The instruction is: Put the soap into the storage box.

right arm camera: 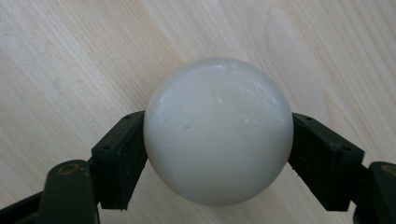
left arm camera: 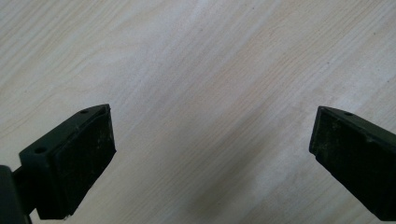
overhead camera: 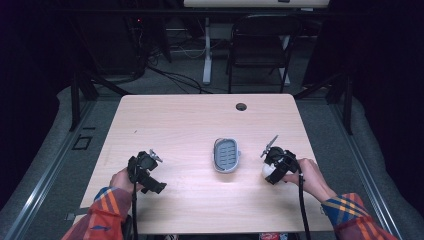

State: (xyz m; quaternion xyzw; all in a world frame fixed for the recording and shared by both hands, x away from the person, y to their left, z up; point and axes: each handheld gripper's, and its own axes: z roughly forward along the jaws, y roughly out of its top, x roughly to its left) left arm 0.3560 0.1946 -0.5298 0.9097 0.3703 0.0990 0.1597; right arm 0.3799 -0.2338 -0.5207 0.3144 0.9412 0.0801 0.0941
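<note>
While the right gripper point(right arm camera: 218, 140) stands clamped on a white ball point(right arm camera: 218, 131) near the table's point(overhead camera: 175, 120) right edge, the grey dish point(overhead camera: 226, 154) at mid-table lies bare just beside it. The pickup looks done, both pads pressing the ball's sides; what seems left is the short carry to the dish (a slotted tray, by the look of it) and the release. Toward the front-left corner, the left gripper point(left arm camera: 212, 154) hangs over bare wood, its jaws wide apart and holding nothing.
</note>
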